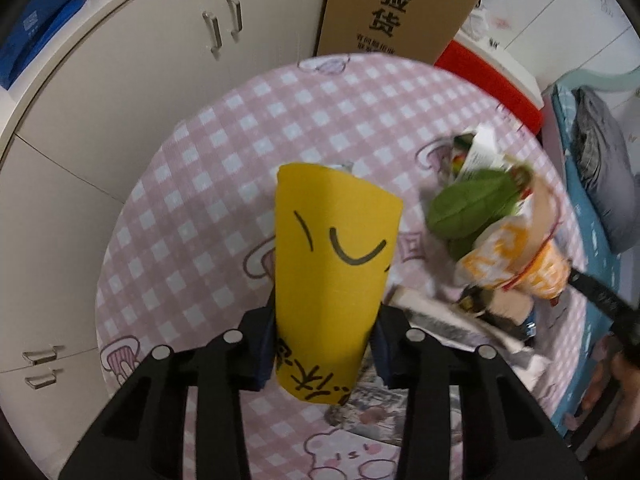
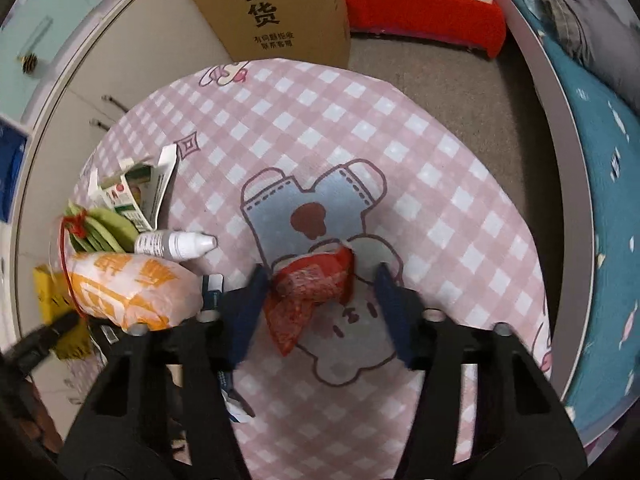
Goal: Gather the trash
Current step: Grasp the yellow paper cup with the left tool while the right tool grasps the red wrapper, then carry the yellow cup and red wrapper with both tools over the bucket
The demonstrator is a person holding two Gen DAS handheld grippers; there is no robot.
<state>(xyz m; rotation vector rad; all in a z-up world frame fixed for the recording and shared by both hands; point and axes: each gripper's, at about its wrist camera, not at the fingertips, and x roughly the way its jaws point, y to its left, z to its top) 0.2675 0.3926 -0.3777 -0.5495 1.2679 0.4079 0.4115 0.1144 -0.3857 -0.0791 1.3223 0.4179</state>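
- Trash is lying in several places on the round table with its pink checked cloth; none of it is showing as gathered into any bin or bag, and no container for it is appearing in either view.
- The left gripper is clenching a yellow paper cup near its base, both blue pads pressing on its sides; the cup is tilting away from the camera, and whether it is lifted off the cloth I cannot tell.
- The right gripper is pointing down over a crumpled red wrapper lying on the bear print; the left pad is touching it, while the right pad is standing clear with a gap, so the jaws are not yet gripping it.
- A heap is waiting beside the right gripper: an orange-and-white bag, green leaves tied with red string, a torn carton and a small white bottle.
- Flat printed paper is lying under and beside the cup in the left view.
- Judging from this, the job is standing at an early stage: one item is being held, a second is being approached, and the heap and paper are remaining.
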